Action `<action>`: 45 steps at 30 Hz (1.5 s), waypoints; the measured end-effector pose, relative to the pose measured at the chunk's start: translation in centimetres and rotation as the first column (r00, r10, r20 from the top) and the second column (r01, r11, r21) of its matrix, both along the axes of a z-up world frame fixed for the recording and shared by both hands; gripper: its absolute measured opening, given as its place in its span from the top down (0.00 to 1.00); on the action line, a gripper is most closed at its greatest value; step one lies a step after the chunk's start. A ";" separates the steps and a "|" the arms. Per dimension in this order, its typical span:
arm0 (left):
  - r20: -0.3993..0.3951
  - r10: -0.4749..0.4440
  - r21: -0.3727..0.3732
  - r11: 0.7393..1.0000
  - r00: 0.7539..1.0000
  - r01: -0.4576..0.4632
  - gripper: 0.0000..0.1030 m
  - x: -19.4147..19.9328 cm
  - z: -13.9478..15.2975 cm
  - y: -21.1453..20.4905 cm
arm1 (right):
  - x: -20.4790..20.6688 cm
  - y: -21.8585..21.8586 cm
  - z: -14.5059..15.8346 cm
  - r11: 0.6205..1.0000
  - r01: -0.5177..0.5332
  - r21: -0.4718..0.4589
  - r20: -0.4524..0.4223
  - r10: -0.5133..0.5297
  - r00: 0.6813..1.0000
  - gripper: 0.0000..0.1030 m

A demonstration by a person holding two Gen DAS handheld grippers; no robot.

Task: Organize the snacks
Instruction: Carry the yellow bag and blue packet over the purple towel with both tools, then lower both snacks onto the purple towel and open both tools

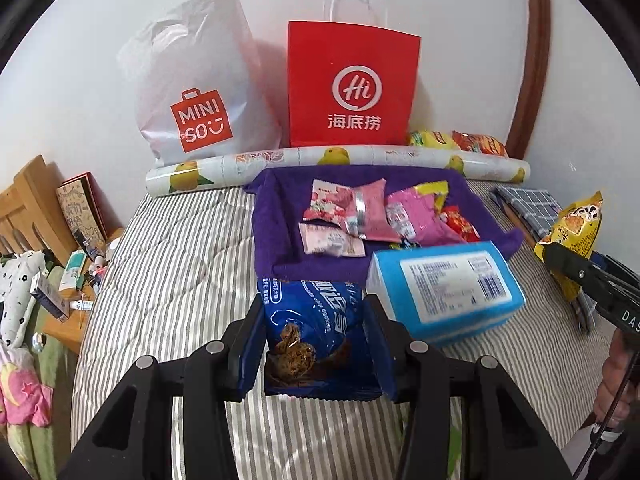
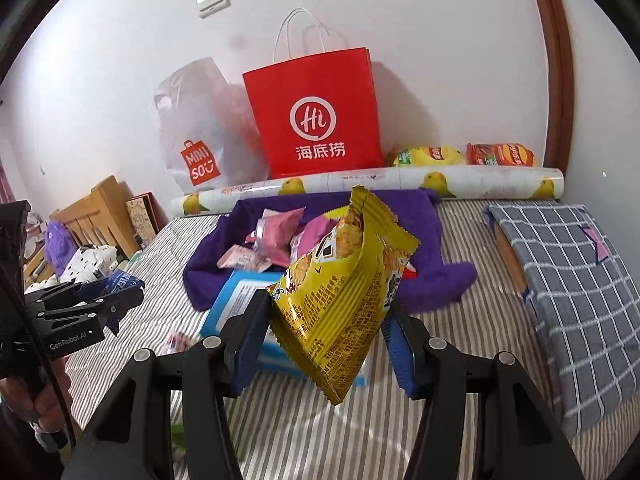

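Left hand-held gripper (image 1: 316, 344) clamps blue cookie pack (image 1: 312, 328); right hand-held gripper (image 2: 326, 328) pinches yellow snack bag (image 2: 340, 292); both light, crinkly, crushable; hold sealed edges.

Left gripper (image 1: 316, 344) clamps a blue cookie packet (image 1: 310, 340) low over the bed; right gripper (image 2: 326, 336) grips a yellow snack bag (image 2: 340, 288), raised above the bed's middle.

I'm gripping the blue chocolate chip cookie bag (image 1: 316, 332) in my left gripper (image 1: 316, 344), just beside the blue-and-white box (image 1: 448, 284) on the striped bedspread (image 1: 168, 280).
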State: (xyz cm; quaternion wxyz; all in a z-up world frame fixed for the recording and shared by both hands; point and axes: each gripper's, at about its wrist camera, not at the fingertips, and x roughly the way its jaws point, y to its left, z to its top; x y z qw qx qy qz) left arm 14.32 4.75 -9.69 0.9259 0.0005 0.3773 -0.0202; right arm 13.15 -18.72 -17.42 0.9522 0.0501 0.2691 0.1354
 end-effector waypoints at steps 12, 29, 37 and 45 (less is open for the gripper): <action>-0.004 0.035 -0.016 0.999 0.999 -0.035 0.56 4.9 0.4 1.0 | 6.8 -0.1 1.2 1.000 -0.001 0.011 -0.006 0.001 1.000 0.47; -0.014 0.040 -0.028 0.999 0.999 -0.041 0.56 10.9 0.1 0.6 | 14.4 0.5 2.7 1.000 -0.030 -0.006 0.008 0.030 1.000 0.47; -0.027 0.060 -0.013 0.998 0.998 -0.060 0.56 12.5 -0.5 1.1 | 17.3 -0.7 2.6 1.000 0.002 -0.011 -0.017 -0.002 1.000 0.47; -0.054 0.058 -0.031 0.998 0.997 -0.060 0.56 14.6 -1.1 0.9 | 19.8 -1.9 -1.2 1.000 0.017 -0.014 -0.152 -0.019 0.988 0.47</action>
